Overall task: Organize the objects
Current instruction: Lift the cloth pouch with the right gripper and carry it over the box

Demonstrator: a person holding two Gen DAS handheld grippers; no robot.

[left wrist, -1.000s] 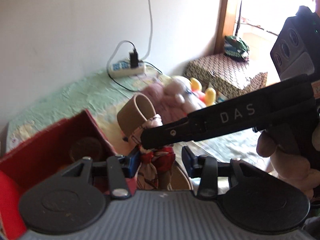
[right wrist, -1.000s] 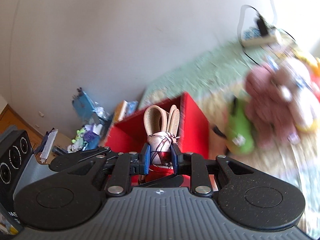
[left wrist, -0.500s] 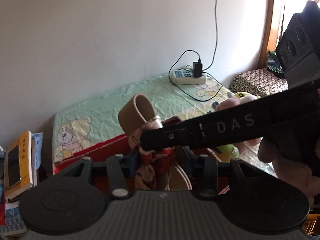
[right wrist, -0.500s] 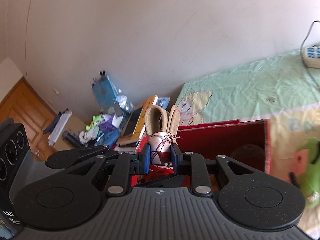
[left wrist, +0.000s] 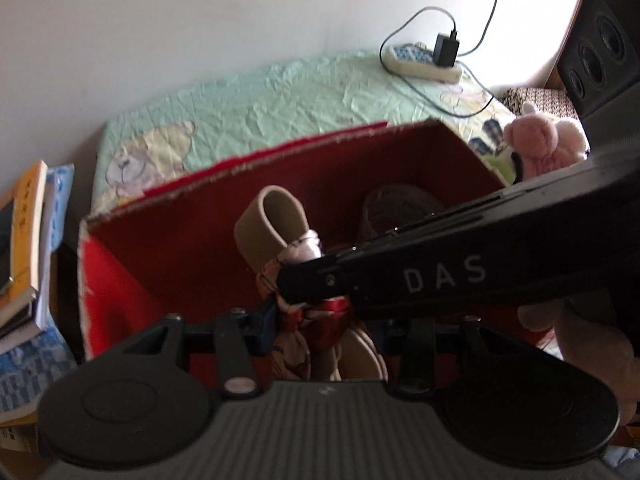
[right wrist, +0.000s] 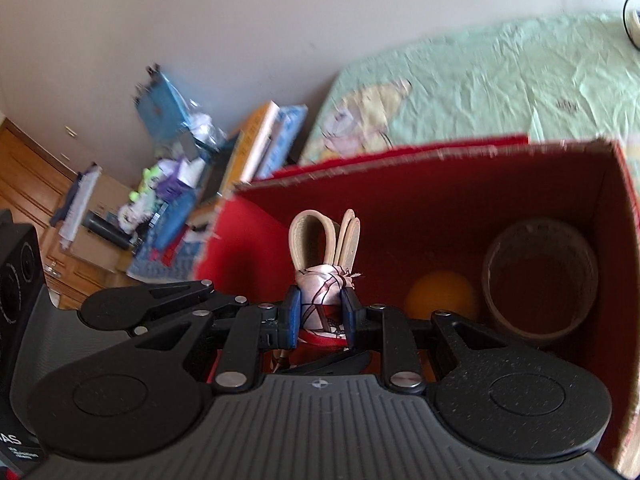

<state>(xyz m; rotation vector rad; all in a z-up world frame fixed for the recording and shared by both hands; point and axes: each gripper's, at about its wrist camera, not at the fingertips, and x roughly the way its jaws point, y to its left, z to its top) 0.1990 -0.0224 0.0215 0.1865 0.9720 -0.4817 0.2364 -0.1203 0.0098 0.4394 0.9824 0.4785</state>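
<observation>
Scarf-tied tan strap bundle (right wrist: 322,280): pinched between right gripper (right wrist: 320,312) pads, over red box (right wrist: 420,184). Left gripper (left wrist: 320,320): apparently also clamping it, right finger hidden.

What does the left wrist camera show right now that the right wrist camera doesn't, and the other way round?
Only the left wrist view shows the pink plush toy, the black charger plugged into the white power strip, and the right gripper's long black side marked DAS.

Only the right wrist view shows the orange ball lying in the box and the wooden cabinet.

Both show the red cardboard box, the brown tape roll inside it, the beige looped strap tied with patterned cloth held over the box, and the stacked books.
</observation>
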